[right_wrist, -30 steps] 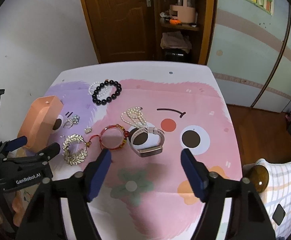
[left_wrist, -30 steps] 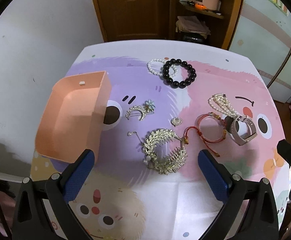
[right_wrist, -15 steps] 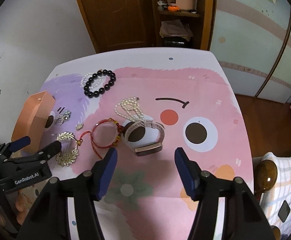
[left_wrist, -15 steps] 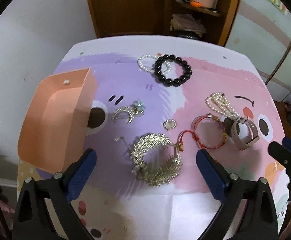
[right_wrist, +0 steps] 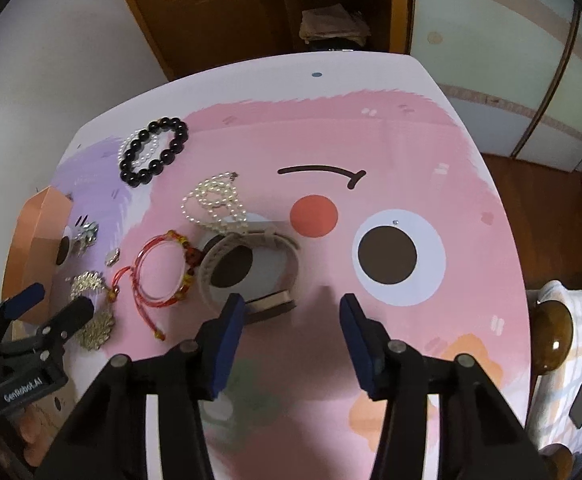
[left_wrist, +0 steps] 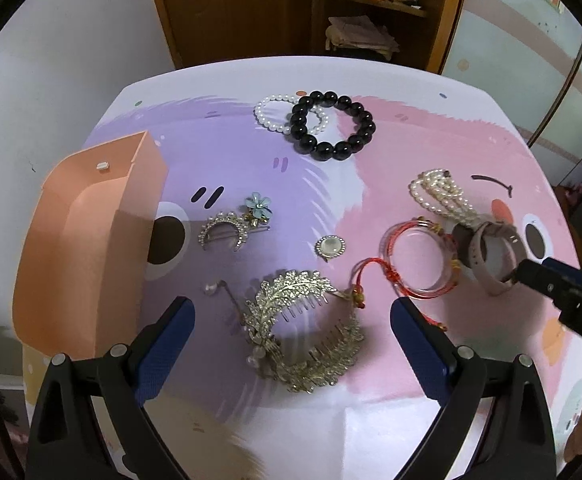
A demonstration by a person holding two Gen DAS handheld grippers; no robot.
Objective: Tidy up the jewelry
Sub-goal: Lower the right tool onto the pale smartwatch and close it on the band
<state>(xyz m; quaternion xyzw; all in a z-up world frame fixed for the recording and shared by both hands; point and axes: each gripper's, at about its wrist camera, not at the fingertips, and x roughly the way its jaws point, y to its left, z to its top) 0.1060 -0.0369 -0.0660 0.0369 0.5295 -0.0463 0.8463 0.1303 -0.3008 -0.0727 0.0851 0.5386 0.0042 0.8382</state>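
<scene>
This is a home, a bedroom or living room by the look of it. There's a brown panelled wooden door at the back, and beside it an open wooden shelf unit with folded beige cloth on it. Pale blue wardrobe doors with a pink stripe run down the right, over a reddish wooden floor. A cartoon-face pink and purple table cover fills the foreground, with a checked pillow at its edge.

Wooden door, white wall
</scene>
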